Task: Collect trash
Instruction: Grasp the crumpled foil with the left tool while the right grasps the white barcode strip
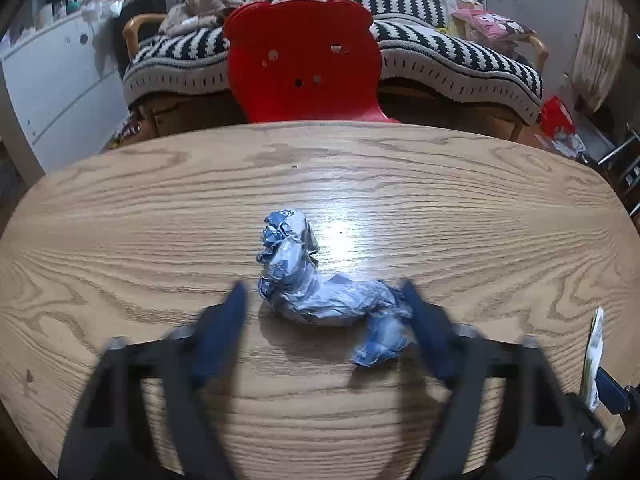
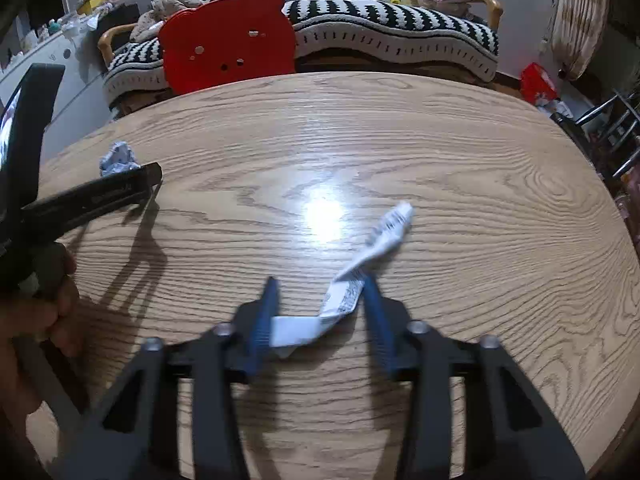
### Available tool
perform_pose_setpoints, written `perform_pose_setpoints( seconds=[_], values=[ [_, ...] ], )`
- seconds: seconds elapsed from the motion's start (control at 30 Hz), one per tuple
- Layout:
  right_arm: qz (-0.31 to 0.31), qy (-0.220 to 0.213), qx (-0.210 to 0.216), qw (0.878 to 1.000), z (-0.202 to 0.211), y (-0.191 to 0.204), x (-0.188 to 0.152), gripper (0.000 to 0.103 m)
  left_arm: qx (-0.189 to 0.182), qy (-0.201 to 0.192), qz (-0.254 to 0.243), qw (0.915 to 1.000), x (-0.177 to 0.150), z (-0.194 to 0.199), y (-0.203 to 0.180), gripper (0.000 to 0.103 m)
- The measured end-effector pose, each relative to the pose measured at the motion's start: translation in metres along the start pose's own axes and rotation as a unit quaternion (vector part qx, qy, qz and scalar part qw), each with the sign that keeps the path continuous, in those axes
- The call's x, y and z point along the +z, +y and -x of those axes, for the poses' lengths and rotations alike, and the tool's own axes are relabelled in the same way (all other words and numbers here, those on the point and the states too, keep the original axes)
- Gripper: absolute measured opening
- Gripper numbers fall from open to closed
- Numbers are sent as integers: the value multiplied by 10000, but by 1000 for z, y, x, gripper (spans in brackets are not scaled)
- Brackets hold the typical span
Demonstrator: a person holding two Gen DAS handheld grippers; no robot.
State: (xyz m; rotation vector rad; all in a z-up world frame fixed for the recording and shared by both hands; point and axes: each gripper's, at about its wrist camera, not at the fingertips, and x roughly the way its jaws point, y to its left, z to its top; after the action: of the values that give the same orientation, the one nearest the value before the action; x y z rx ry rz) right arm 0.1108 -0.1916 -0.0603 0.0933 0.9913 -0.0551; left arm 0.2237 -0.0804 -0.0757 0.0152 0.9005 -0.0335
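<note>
Left tool brackets a crumpled blue wrapper, part-open, ungripped. Right tool likewise straddles a twisted paper strip. Either could slip along the glossy surface.

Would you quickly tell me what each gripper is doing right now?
Left gripper: open, straddling the crumpled blue wrapper.
Right gripper: open around the twisted white paper strip.

Crumpled blue-white wrapper and twisted white paper strip lie on table.
</note>
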Motion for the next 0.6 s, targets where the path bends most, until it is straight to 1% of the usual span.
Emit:
perform_pose_setpoints(
  seconds=[0.03,0.07,0.1,0.13,0.33,0.6],
  values=[
    [-48,27,57,10000,1,-2,0,28,64,-18,-95,9999,-2,2,-3,49],
    [-98,57,122,9999,1,-4,0,26,52,-20,-146,9999,-3,4,-4,46],
    [-124,79,155,9998,2,-4,1,22,10,-1,-168,9999,-4,6,-5,42],
    [-143,83,174,9997,4,-5,0,14,-15,20,-191,9998,-5,8,-6,40],
    [-86,-107,225,9997,27,2,-2,14,-192,149,-355,9991,-20,26,-3,38],
    [13,-296,286,9991,52,11,-5,14,-379,73,-398,9985,-31,58,2,38]
  ],
)
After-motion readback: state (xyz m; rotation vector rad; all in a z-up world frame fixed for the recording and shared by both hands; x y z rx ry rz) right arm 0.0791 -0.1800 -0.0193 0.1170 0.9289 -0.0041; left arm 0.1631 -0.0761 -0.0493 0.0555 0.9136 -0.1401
